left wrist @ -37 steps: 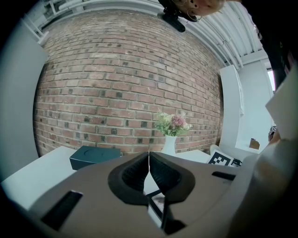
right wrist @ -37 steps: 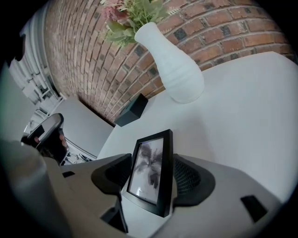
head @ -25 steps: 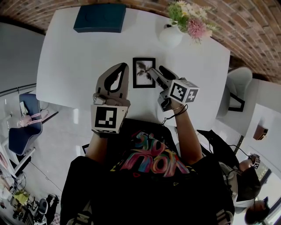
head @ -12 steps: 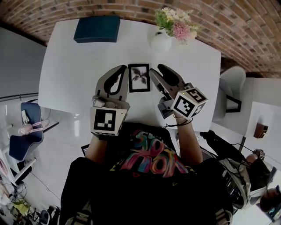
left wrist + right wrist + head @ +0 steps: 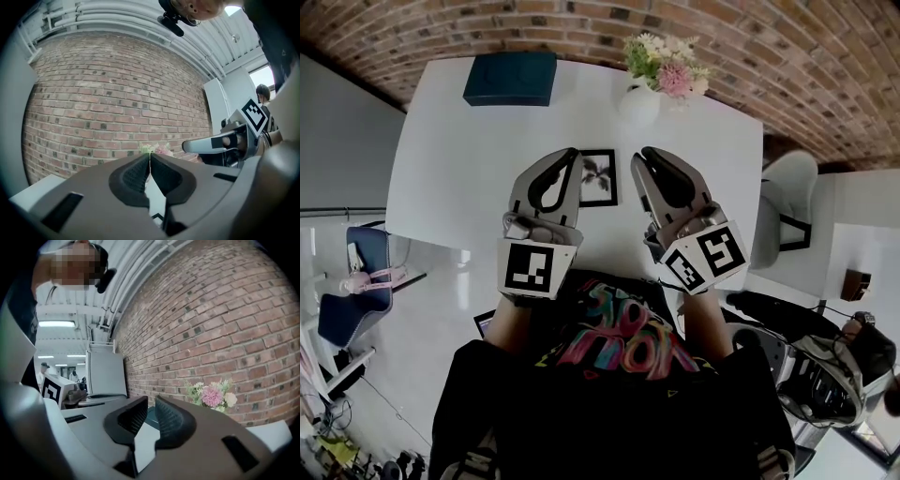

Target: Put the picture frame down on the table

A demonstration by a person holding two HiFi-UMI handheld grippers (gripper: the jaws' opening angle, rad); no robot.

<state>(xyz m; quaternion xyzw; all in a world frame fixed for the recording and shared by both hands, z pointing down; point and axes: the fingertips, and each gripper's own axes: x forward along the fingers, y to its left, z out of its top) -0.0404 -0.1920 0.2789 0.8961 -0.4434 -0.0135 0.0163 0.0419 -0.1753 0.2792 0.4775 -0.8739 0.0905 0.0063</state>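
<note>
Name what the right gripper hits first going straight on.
Likely the brick wall: the right gripper, its empty jaws just closing, aims above the table between box and flower vase; depth unclear.

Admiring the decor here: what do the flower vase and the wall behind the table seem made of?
Vase: smooth plain white, rounded; probably glazed ceramic. Wall: reddish bricks with pale mortar joints, matte; real brick or facing, unclear.

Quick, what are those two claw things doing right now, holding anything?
Left gripper: closed, empty.
Right gripper: slightly open, just been closing, nothing between its jaws.
</note>
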